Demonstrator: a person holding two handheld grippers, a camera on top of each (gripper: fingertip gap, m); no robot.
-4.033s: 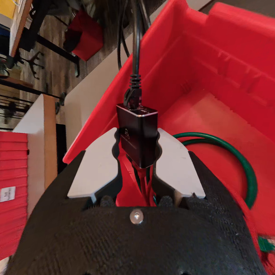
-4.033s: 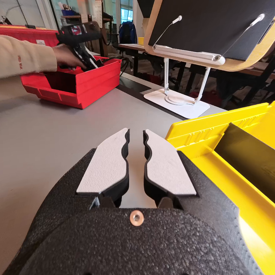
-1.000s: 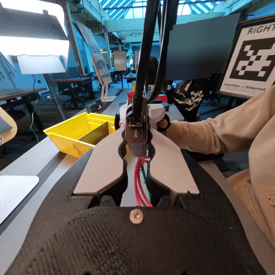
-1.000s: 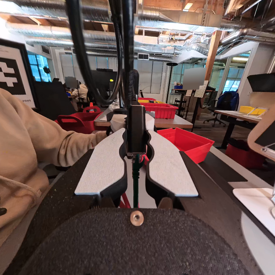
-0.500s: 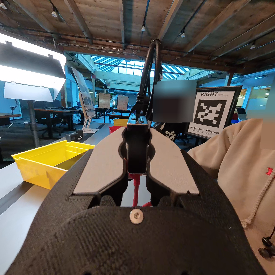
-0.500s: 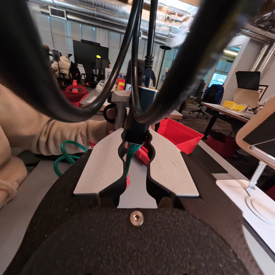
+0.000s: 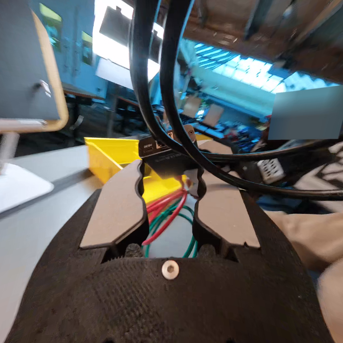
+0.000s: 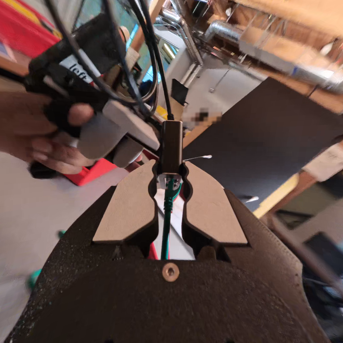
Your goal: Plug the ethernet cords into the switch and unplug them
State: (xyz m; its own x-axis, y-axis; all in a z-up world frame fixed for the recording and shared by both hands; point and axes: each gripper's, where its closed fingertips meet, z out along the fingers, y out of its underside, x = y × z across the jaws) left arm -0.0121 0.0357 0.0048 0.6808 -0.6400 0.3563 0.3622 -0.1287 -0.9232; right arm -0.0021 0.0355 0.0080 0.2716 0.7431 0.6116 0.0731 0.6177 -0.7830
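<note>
The small black switch is clamped upright between the fingers of my right gripper. A green ethernet cord is plugged into its near face, with a red cord just behind it. Black cords rise from its far end. In the left wrist view the switch lies tilted at the tips of my left gripper, whose jaws stand apart. Red and green cords hang below it between the fingers. Black cords loop overhead. The left gripper also shows in the right wrist view, just left of the switch.
A yellow bin stands on the grey table beyond the left gripper. A white stand base is at the left. A red bin and a black board on a stand are near the right gripper. A person's sleeve is at the right.
My left gripper's jaws have opened off the switch. My right gripper stays shut on the switch. Both views have swung and tilted. Four seconds ago the left held the switch in the red bin.
</note>
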